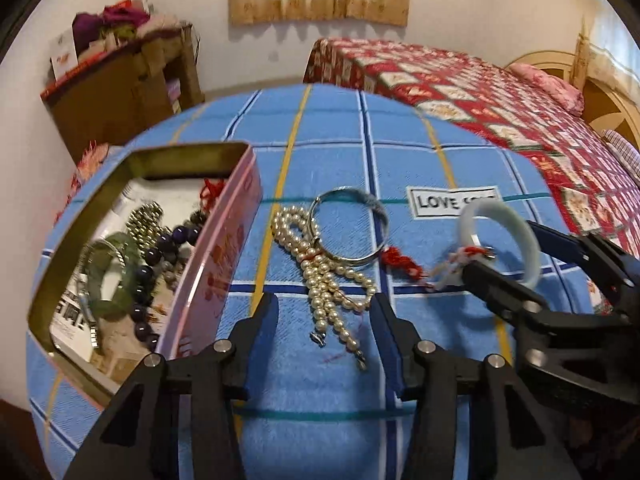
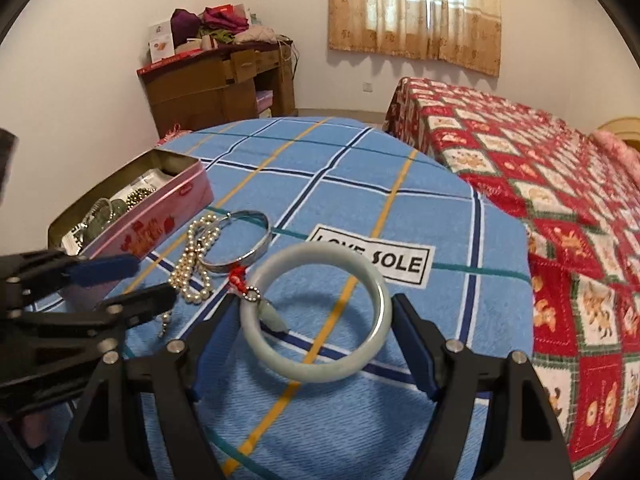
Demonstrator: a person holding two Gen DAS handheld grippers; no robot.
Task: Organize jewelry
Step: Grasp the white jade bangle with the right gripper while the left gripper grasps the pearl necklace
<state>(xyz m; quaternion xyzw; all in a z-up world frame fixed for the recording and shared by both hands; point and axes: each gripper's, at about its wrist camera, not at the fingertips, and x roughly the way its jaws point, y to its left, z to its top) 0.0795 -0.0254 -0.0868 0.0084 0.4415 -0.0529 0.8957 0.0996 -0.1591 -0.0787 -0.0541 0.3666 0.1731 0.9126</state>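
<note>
A pale jade bangle (image 2: 316, 312) with a red cord charm lies on the blue checked cloth (image 2: 360, 184) between the open fingers of my right gripper (image 2: 314, 316); whether they touch it is unclear. It also shows in the left wrist view (image 1: 500, 236). A pearl necklace (image 1: 324, 276) and a silver bangle (image 1: 352, 232) lie just ahead of my open, empty left gripper (image 1: 324, 322). A pink tin (image 1: 218, 264) at the left holds a green bangle (image 1: 112, 276), dark beads and gold beads.
A bed with a red patchwork quilt (image 2: 540, 184) stands to the right. A wooden desk (image 2: 216, 88) piled with clothes stands against the far wall. A curtained window (image 2: 416, 8) is behind. The cloth has a "LOVE SOLE" label (image 2: 384, 260).
</note>
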